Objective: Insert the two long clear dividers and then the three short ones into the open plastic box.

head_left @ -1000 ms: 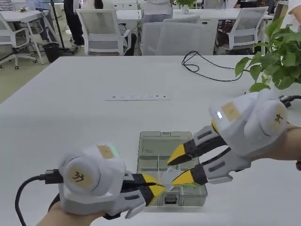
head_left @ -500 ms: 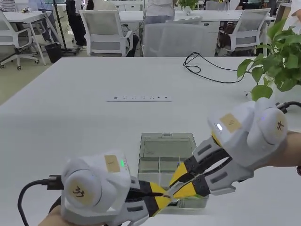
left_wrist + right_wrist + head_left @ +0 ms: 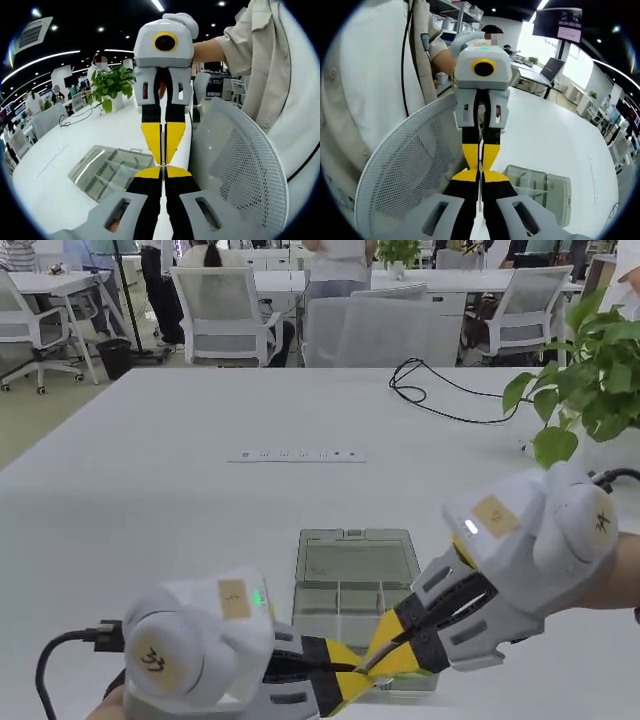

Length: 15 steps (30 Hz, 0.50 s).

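Left gripper [image 3: 347, 682] and right gripper [image 3: 385, 660] nose to nose, yellow tips touching. Jaws of both drawn narrow, almost closed, pinched on a thin pale sliver. By the look of it, a clear divider [image 3: 163, 142] seen edge-on in both gripper views, running straight from one pair of jaws into the other. Hard to make out in the head view beyond a faint glint between the tips.

Below the meeting tips, the near rim of the open plastic box [image 3: 355, 560], with several compartments just beyond the tips and the lid laid flat further off. Cannot tell whether the sliver touches the box.

Ahead of both grippers, well past the box, a white power strip [image 3: 296, 455] on the white table [image 3: 150, 500]. Further out on the right gripper's side, a black cable [image 3: 440, 400] and a leafy plant [image 3: 590, 380]. Behind each gripper in the other's view, a white mesh chair back [image 3: 240, 165] and a beige sleeve [image 3: 260, 55].
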### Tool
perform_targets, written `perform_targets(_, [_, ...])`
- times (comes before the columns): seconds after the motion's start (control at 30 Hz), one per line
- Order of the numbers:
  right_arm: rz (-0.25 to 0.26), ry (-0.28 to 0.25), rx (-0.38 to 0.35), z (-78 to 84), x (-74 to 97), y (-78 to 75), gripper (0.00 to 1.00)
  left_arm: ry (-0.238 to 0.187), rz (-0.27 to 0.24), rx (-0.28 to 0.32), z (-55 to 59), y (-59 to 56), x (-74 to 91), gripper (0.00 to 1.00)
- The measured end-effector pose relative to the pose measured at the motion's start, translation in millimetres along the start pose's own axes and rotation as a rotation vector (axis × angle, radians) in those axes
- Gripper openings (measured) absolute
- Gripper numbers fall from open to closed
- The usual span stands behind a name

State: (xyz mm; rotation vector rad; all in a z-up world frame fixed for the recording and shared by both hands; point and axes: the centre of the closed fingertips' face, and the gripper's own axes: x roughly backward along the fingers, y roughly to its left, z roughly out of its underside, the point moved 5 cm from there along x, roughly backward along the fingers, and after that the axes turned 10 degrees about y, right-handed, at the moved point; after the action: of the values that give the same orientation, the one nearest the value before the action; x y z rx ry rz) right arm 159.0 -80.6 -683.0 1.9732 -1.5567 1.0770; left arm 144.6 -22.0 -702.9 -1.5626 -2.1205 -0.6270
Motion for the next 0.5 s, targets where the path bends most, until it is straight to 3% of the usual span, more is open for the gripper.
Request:
perform_targets(0.17, [0.005, 0.006, -0.029, -0.4, 1.7, -1.6, 0.02, -0.020, -0.014, 0.010, -0.7, 1.4, 0.0, 0.00])
perform_targets(0.33, [0.008, 0.050, -0.017, -0.3, 2.4, -3.3, 0.02, -0.049, -0.029, 0.041, -2.3, 2.2, 0.3, 0.00])
perform_targets(0.5, [0.021, 0.079, -0.036, 0.9, 5.8, -9.1, 0.02, -0.070, -0.052, 0.078, -2.4, 5.3, 1.9, 0.08])
